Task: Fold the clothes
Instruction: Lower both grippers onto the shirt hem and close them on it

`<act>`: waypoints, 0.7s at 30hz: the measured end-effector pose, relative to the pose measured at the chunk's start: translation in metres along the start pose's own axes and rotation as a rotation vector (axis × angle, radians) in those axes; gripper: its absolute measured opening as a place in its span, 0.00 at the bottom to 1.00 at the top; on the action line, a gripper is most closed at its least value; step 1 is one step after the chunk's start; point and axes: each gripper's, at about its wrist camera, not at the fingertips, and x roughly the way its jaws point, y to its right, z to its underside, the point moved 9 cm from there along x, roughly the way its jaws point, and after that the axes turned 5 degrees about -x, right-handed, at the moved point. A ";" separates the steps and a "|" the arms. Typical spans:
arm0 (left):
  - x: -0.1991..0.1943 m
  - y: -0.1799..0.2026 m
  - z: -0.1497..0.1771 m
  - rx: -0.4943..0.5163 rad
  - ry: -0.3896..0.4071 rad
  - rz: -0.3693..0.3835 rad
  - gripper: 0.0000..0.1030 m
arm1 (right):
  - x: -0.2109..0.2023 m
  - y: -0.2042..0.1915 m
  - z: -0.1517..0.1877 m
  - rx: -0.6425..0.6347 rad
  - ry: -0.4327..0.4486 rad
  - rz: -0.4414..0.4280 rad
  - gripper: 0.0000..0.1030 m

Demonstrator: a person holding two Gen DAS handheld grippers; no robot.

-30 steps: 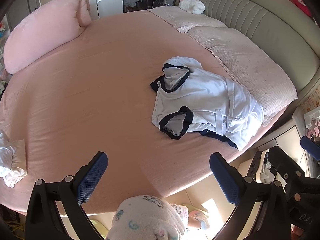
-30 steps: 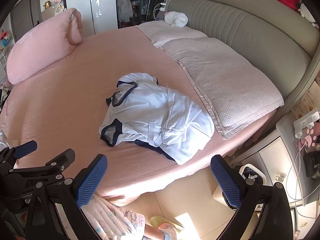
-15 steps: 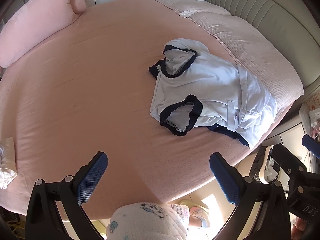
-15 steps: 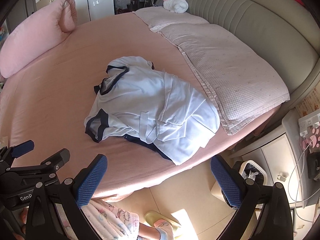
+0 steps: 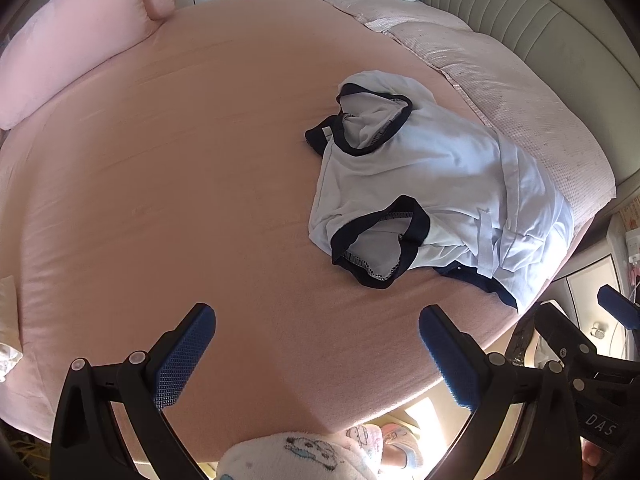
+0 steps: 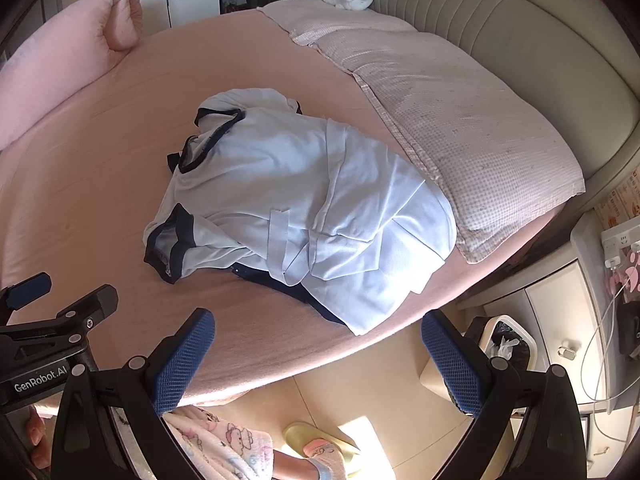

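Note:
A crumpled light blue shirt (image 5: pixel 432 184) with dark navy trim at collar and sleeve lies on the round pink bed (image 5: pixel 180 168), near its right edge. The right wrist view shows the same shirt (image 6: pixel 304 208) spread toward the bed's near rim, its hem hanging close to the edge. My left gripper (image 5: pixel 316 344) hovers open over bare sheet, short of the shirt's sleeve cuff. My right gripper (image 6: pixel 318 344) is open too, above the bed edge just in front of the shirt's hem. Neither holds anything.
A checked pillow (image 6: pixel 460 120) lies along the grey padded headboard (image 6: pixel 520 40). A long pink bolster (image 5: pixel 72 40) sits at the far left. White cloth (image 5: pixel 8 320) lies at the bed's left edge. A bedside cabinet (image 6: pixel 560 320), a bin and the person's slippered foot (image 6: pixel 320 448) are below.
Both grippers have moved forward and lower toward the bed, so the shirt looms larger and nearer. The shirt itself has not moved. Both stay open.

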 end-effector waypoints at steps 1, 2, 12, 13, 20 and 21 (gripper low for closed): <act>0.001 0.000 -0.001 0.001 0.002 -0.002 1.00 | 0.002 0.001 0.001 0.002 -0.006 0.002 1.00; 0.003 0.001 -0.001 0.003 0.003 -0.002 1.00 | 0.004 0.001 0.001 0.004 -0.012 0.003 1.00; 0.020 0.010 0.000 0.030 -0.011 0.003 1.00 | 0.017 0.010 0.002 0.029 -0.025 0.003 1.00; 0.022 0.012 0.000 0.035 -0.011 0.005 1.00 | 0.020 0.011 0.001 0.032 -0.027 0.002 1.00; 0.037 0.018 -0.002 0.061 -0.013 0.003 1.00 | 0.042 0.018 -0.001 0.051 -0.056 0.012 1.00; 0.040 0.018 -0.002 0.064 -0.013 0.003 1.00 | 0.045 0.020 -0.001 0.055 -0.061 0.016 1.00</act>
